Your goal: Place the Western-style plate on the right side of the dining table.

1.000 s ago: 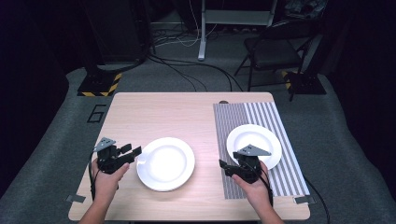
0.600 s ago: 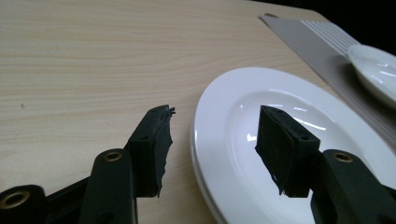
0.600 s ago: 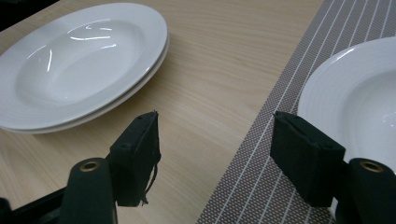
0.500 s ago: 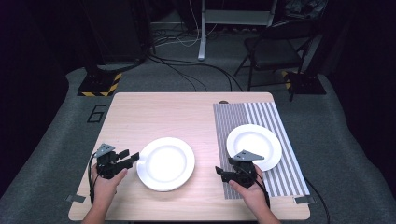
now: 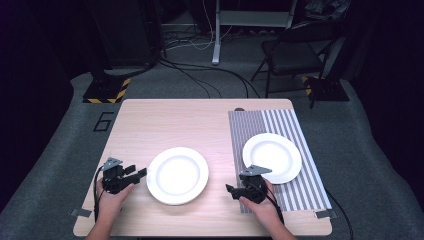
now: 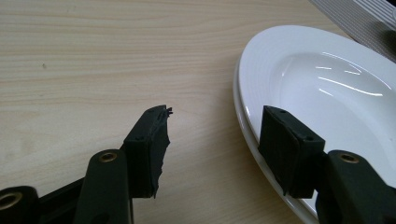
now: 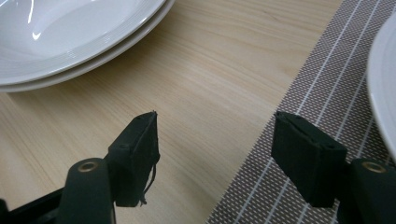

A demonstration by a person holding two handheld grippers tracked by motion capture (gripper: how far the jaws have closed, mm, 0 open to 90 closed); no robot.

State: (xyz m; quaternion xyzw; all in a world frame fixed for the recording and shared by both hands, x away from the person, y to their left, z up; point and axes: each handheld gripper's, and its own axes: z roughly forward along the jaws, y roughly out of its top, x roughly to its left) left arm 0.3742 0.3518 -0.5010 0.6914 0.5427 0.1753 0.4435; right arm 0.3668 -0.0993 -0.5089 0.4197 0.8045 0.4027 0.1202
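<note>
Two stacked white plates [image 5: 177,175] | glossy | deep-rimmed | on table [image 5: 175,120]

- A big number "6" [image 5: 103,121] is drawn on the grey floor [image 5: 60,150] — just beside the left edge of the table [image 5: 165,120].
- No other words or numbers can be read.

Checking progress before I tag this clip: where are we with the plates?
Done: one plate sits on the striped mat. In hand: the left gripper, jaws open, is at the rim of the plate stack on the bare table, not gripping. The right gripper is open over the mat edge. Left: grasp and move.
</note>
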